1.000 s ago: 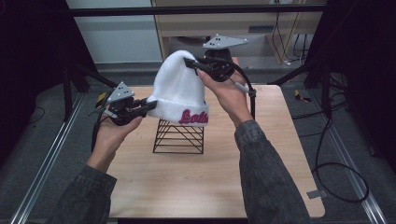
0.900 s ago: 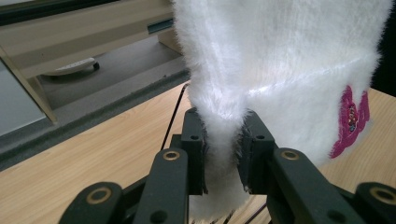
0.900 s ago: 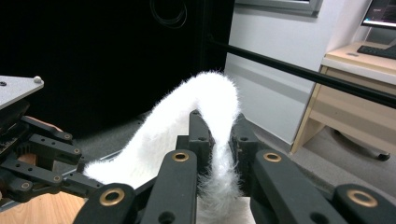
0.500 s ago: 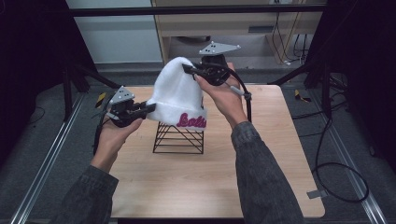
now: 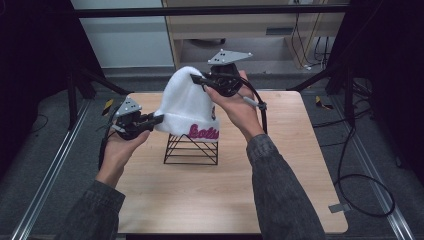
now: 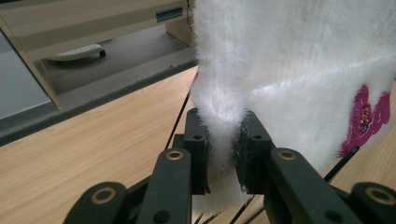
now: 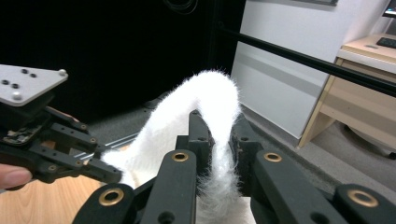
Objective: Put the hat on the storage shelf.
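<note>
A white fluffy beanie (image 5: 186, 106) with pink lettering hangs over a black wire stand (image 5: 191, 149) at the middle of the wooden table (image 5: 280, 170). My left gripper (image 5: 156, 120) is shut on the hat's lower left edge; in the left gripper view the fur (image 6: 223, 112) is pinched between the jaws. My right gripper (image 5: 196, 79) is shut on the hat's crown, held high above the stand. In the right gripper view the white fur (image 7: 212, 100) folds over between its jaws, and the left gripper (image 7: 112, 175) shows at lower left.
The wire stand's lower part shows below the hat brim. A cable (image 5: 261, 107) trails from the right gripper along the forearm. Black frame legs (image 5: 80, 80) and floor cables (image 5: 350, 165) surround the table. A wooden desk (image 5: 240, 25) stands behind.
Both grippers have shifted a little to the left with the hat, and the hat has risen slightly off the stand. Both stay shut on it.
</note>
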Tool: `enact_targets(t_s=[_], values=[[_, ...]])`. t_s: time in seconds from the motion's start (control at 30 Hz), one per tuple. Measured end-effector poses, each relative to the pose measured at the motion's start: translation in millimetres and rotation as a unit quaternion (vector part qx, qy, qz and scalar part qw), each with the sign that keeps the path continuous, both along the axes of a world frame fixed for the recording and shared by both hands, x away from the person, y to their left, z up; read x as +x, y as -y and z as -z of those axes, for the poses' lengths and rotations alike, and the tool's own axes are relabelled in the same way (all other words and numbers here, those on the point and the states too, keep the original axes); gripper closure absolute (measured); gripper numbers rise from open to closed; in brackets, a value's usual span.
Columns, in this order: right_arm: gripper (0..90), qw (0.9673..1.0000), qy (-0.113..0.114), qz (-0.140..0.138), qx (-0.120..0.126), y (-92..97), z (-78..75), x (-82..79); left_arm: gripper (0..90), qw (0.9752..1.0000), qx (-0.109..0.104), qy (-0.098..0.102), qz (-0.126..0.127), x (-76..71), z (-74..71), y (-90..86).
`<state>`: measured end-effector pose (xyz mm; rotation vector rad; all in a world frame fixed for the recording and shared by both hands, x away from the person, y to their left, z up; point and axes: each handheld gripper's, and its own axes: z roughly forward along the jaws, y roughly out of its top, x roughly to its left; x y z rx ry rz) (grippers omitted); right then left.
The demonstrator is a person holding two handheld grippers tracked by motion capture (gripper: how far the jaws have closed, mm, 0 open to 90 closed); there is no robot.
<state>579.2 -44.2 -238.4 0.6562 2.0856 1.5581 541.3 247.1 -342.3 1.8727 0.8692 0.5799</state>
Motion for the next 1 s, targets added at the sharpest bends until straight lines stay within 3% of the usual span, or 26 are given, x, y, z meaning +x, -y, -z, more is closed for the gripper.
enact_targets(t_s=[0.37,1.0], values=[[82.4,0.9994,0.006,-0.017,-0.031,-5.1,4.3,-12.9,76.2,1.0,0.001,-0.003,0.009,-11.0,14.5,-5.3],[82.2,0.9974,-0.02,-0.029,-0.063,-8.1,23.6,-21.3,76.6,0.9996,0.014,-0.022,0.011,-12.6,40.0,-12.7]])
